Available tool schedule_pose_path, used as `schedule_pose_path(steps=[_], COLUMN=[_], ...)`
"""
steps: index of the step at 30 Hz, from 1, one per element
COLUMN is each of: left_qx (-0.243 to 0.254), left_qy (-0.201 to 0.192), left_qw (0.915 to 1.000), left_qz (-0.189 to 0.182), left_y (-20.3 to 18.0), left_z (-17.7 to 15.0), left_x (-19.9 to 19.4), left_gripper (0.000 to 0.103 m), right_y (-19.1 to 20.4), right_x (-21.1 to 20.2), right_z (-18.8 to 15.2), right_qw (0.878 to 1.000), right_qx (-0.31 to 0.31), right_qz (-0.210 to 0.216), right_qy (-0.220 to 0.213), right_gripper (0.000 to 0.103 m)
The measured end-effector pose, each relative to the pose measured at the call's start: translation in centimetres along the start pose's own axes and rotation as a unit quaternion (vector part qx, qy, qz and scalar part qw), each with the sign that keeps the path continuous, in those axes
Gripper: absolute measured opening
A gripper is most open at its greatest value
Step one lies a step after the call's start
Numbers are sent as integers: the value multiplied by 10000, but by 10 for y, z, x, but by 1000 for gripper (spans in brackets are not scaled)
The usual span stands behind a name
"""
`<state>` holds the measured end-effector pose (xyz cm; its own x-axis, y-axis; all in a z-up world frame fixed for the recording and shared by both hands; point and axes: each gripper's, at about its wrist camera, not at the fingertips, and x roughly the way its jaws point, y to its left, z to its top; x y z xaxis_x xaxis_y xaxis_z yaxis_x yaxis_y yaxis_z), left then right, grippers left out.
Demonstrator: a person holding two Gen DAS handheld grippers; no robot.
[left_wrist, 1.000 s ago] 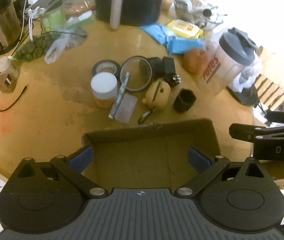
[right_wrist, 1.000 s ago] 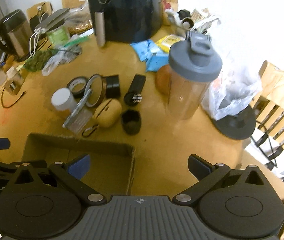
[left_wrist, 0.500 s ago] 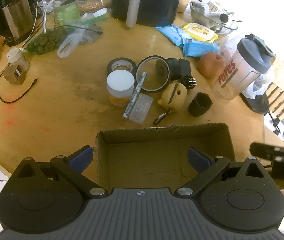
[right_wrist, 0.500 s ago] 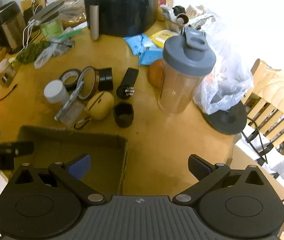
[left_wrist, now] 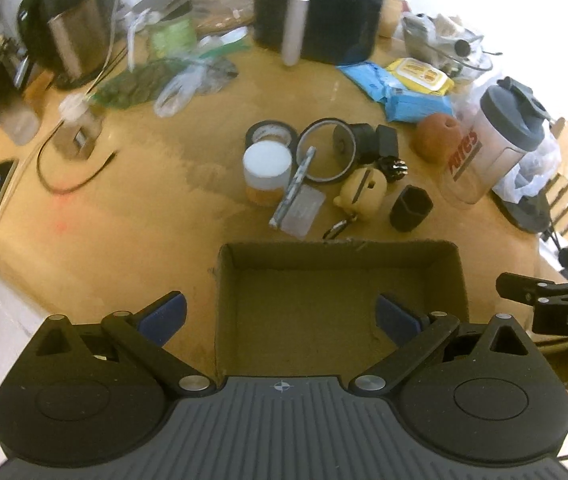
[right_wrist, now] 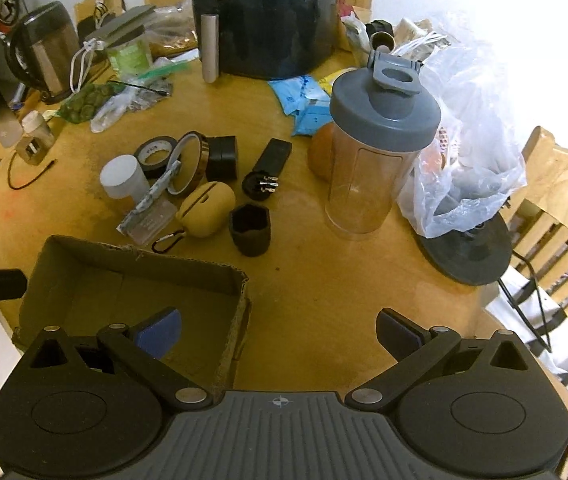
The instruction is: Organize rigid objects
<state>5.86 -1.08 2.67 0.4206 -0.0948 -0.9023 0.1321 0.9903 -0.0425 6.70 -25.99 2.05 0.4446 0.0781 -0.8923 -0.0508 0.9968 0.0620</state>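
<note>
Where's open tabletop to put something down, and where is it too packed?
Free: the cardboard box floor; bare table left of the white-capped jar; the stretch between box and shaker bottle. Crowded: the cluster around the tape rolls, yellow case and black cup.

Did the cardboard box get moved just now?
No. The cardboard box has its far wall right beside the carabiner, same as before; only the view shifted.
</note>
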Motion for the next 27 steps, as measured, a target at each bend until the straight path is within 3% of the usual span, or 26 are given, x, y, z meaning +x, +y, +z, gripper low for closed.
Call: schedule_pose_path(steps=[12, 22, 27], left_qx=[-501, 88, 220], left_qy=[37, -335, -457], left_qw=[9986, 9993, 9985], left_qz=[175, -102, -220], left_y=[8, -4, 0], left_z=[-37, -29, -21], left_x=[-15, -3, 4], left_gripper=[103, 103, 103], right_y=[-16, -19, -11], right_x=[17, 36, 45], right_z=[-6, 14, 24], right_qw=[9994, 9983, 9988], right_qx=[-49, 35, -59], right_qz=[225, 585, 492], right_qy=[-255, -65, -14], right_gripper=[103, 103, 103])
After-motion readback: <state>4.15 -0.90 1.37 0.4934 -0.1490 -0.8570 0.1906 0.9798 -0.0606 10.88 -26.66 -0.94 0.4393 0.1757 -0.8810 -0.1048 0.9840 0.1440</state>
